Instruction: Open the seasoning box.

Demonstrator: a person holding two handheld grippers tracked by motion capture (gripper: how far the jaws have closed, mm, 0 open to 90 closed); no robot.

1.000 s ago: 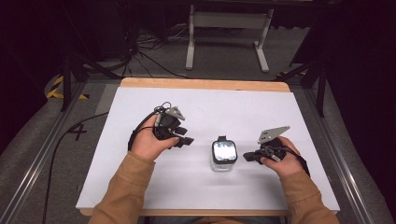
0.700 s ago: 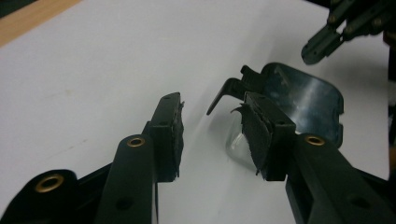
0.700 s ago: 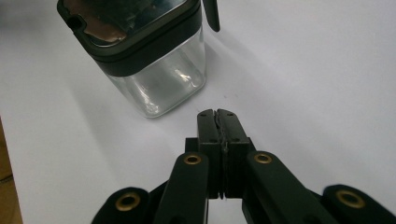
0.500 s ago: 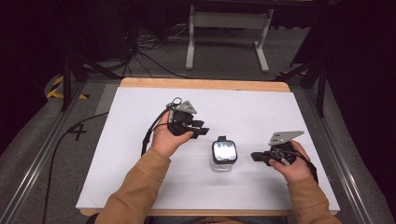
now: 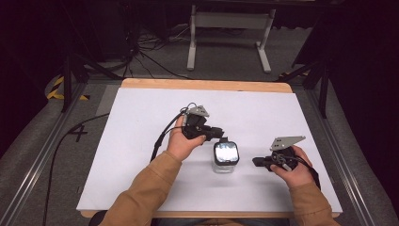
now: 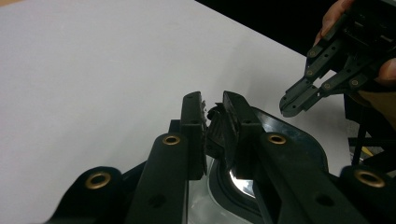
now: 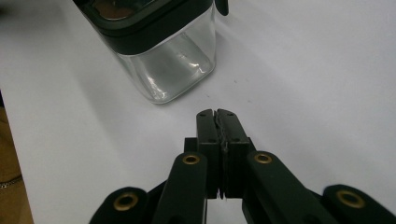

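A clear square jar (image 5: 225, 165) with a black-rimmed lid (image 5: 226, 152) stands on the white table sheet (image 5: 141, 141). My left gripper (image 5: 224, 138) reaches over the jar's far edge. In the left gripper view its jaws (image 6: 212, 105) have just been closing and now pinch a ribbed black tab (image 6: 215, 125) that stands up from the lid (image 6: 285, 140). My right gripper (image 5: 256, 162) lies low on the sheet just right of the jar, shut with nothing in it (image 7: 216, 114). It points at the jar's glass wall (image 7: 163, 56) and is apart from it.
The table's wooden far edge (image 5: 202, 84) borders the sheet. Beyond it on the floor are a metal stand (image 5: 230, 28) and cables (image 5: 141, 52). A cable (image 5: 162, 136) trails from my left gripper. The right gripper (image 6: 299, 100) appears across the jar in the left gripper view.
My left hand has moved right and down to the jar. Its jaws have closed from wide apart onto the lid's tab. The right hand has barely moved.
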